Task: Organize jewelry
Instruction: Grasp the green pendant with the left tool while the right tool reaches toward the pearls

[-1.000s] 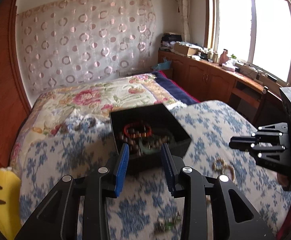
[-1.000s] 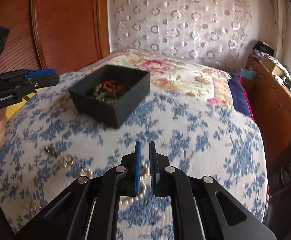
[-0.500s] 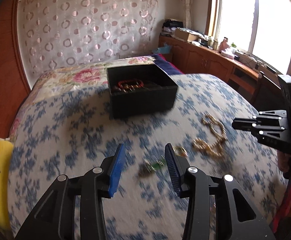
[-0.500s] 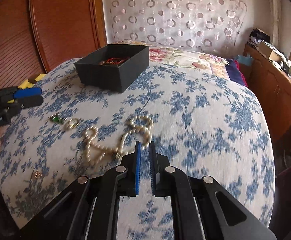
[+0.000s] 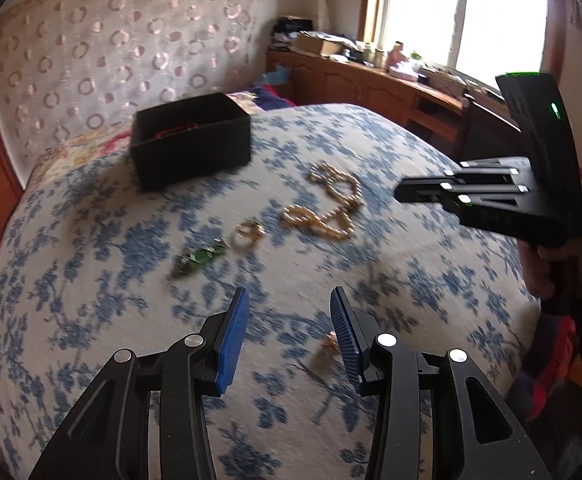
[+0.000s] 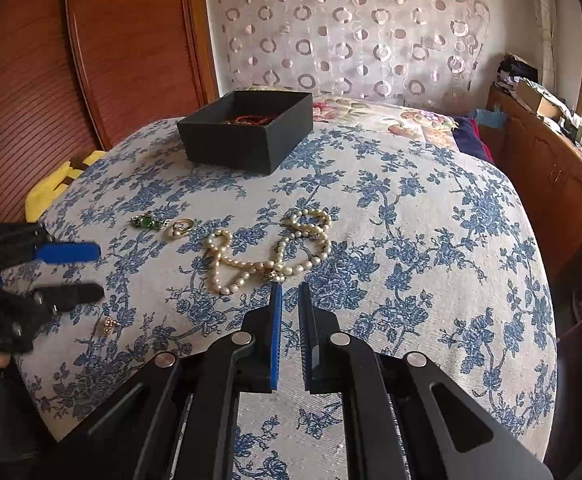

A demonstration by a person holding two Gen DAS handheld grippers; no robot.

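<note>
A black box (image 6: 247, 130) with red and dark beads inside stands far on the blue-flowered cloth; it also shows in the left wrist view (image 5: 189, 144). A pearl necklace (image 6: 267, 254) lies just ahead of my right gripper (image 6: 289, 292), whose jaws are nearly shut and empty. A gold ring (image 6: 181, 226) and a green-stone piece (image 6: 147, 222) lie left of the pearls. A small gold piece (image 5: 331, 342) lies by the right finger of my open, empty left gripper (image 5: 289, 304), low over the cloth; it also shows in the right wrist view (image 6: 109, 323).
The bed carries the blue-flowered cloth (image 6: 411, 240) and a floral quilt (image 6: 371, 110) behind. A wooden headboard (image 6: 111, 52) stands left, a wooden cabinet (image 6: 551, 168) with clutter right. A yellow object (image 6: 51, 188) lies at the bed's left edge.
Both grippers have pulled back from the box and come lower. The necklace, ring and green piece now lie ahead of them. The left jaws stay open, the right nearly shut.
</note>
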